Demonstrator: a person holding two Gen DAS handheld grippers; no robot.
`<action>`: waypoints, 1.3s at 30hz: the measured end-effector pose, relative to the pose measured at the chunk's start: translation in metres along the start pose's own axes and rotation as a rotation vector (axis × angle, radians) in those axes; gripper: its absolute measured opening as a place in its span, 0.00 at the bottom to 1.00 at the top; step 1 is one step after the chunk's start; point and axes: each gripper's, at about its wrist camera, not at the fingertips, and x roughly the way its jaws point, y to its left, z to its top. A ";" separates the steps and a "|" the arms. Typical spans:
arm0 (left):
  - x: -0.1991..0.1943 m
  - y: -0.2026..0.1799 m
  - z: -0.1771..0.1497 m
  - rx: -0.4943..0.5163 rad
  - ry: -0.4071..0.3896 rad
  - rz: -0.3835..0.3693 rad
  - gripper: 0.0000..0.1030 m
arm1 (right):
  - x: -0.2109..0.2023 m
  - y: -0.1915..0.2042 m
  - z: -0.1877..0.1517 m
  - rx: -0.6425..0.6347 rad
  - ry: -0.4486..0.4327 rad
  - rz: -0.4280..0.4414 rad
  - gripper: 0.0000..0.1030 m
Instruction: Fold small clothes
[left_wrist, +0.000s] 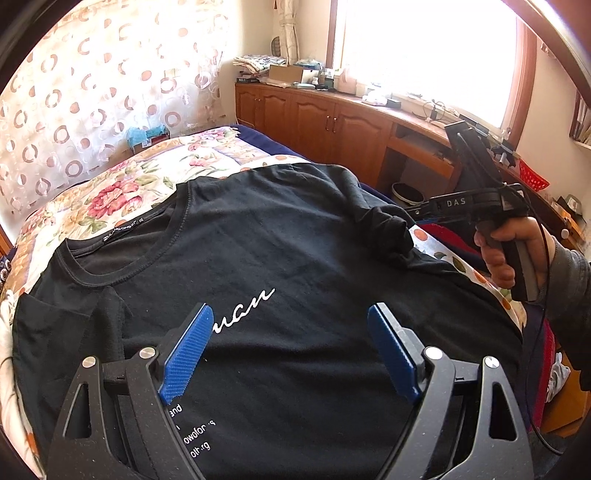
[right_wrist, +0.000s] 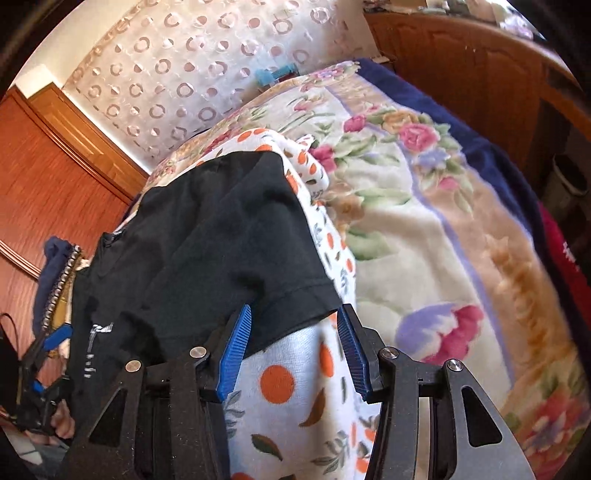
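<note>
just sleeve hem (right_wrist: 295, 295) between fingers (right_wrist: 236, 350)

My pads (left_wrist: 188, 350) are bright blue on black frames. Under them, a black T-shirt (left_wrist: 280, 258) with white lettering. It's on a white sheet (right_wrist: 295, 387) dotted with orange spots and brown leaves, over a cream blanket (right_wrist: 406, 221) blooming pink roses. Curtain (left_wrist: 74, 92) behind: white, brown rings.

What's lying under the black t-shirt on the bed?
Under the black t-shirt lies a white cloth with orange dots, spread over a floral blanket. Whatever sits beneath the shirt's middle is covered.
</note>
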 end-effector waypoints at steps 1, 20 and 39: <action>0.000 0.000 0.000 0.000 0.000 0.001 0.84 | 0.000 -0.001 0.000 0.004 -0.001 0.009 0.41; -0.031 0.035 -0.021 -0.083 -0.033 0.087 0.84 | -0.044 0.134 0.019 -0.480 -0.208 0.084 0.03; -0.009 0.042 -0.013 -0.096 0.001 0.061 0.84 | -0.008 0.128 -0.035 -0.550 -0.061 -0.028 0.41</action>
